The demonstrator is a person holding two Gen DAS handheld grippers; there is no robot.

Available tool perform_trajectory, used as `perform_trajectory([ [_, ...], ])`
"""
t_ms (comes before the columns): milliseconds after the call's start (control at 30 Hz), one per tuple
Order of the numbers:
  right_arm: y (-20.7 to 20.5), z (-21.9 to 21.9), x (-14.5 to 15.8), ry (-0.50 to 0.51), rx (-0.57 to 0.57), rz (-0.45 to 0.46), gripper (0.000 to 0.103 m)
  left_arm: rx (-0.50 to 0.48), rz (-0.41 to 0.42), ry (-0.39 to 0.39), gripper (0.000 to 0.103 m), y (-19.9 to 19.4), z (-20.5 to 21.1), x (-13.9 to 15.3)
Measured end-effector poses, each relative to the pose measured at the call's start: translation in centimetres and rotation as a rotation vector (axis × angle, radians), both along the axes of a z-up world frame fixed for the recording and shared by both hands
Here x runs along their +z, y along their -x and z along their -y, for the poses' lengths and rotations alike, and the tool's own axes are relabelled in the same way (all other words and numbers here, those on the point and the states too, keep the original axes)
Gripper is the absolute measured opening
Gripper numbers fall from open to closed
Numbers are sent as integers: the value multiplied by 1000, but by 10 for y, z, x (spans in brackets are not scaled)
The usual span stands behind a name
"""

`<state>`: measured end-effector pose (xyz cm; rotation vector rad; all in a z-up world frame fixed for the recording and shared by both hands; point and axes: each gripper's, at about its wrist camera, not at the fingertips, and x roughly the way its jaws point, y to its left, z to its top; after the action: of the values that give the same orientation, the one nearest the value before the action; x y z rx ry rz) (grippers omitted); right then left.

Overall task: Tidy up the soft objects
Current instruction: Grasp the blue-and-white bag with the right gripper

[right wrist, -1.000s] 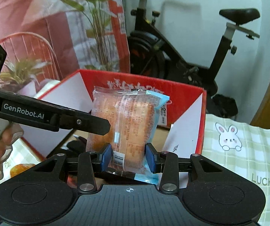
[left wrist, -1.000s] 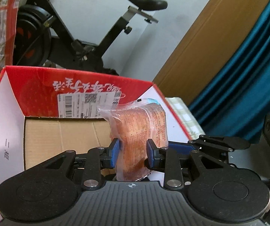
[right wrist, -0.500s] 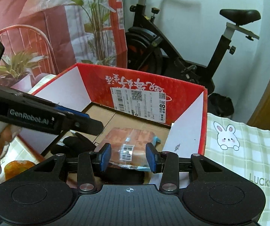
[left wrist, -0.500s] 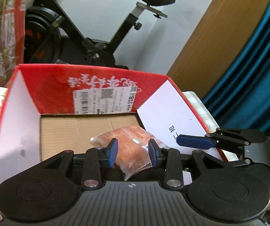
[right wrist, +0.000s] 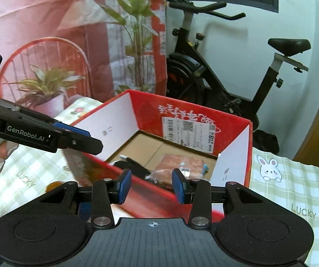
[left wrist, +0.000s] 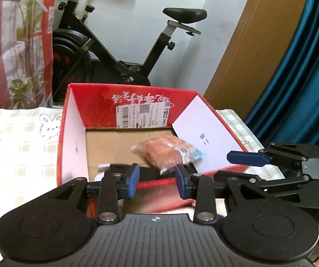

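A clear packet of orange bread [left wrist: 168,152] lies on the cardboard floor inside the open red box [left wrist: 75,120]; it also shows in the right wrist view [right wrist: 181,166], inside the same box [right wrist: 235,155]. A black soft item [right wrist: 132,166] lies next to it in the box. My left gripper [left wrist: 157,183] is open and empty, back above the box's near edge. My right gripper [right wrist: 151,185] is open and empty, also at the near edge. Each gripper shows at the side of the other's view.
The box stands on a green checked tablecloth [right wrist: 292,178] with rabbit prints. An exercise bike [left wrist: 119,51] stands behind the box. Potted plants [right wrist: 46,84] and a pink sheet are at the left, a teal curtain [left wrist: 303,77] at the right.
Both grippers opened and let go of the bread packet, which dropped into the box. Both grippers then drew back and up from the box.
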<state>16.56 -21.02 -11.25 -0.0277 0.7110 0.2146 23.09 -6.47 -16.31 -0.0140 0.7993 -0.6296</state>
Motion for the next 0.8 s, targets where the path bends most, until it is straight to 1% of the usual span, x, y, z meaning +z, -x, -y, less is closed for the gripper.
perform_trajectory([
  [133, 21, -7, -4, -22, 10, -3, 38, -3, 5, -9, 37, 22, -6, -3],
  [300, 38, -17, -27, -39, 5, -47, 38, -1, -25, -24, 37, 38, -12, -17],
  [433, 50, -22, -47, -57, -18, -80, 38, 8, -75, -18, 37, 45, -17, -34],
  [567, 62, -23, -58, -84, -35, -95, 38, 7, -89, -38, 37, 50, -18, -45],
  [700, 65, -16, -66, -82, -80, -107, 38, 32, -103, -52, 37, 49, -20, -54],
  [733, 66, -14, -68, -83, -93, -110, 38, 35, -107, -54, 37, 49, -19, -56],
  [800, 66, -8, -71, -86, -112, -115, 43, 35, -115, -59, 38, 49, -18, -60],
])
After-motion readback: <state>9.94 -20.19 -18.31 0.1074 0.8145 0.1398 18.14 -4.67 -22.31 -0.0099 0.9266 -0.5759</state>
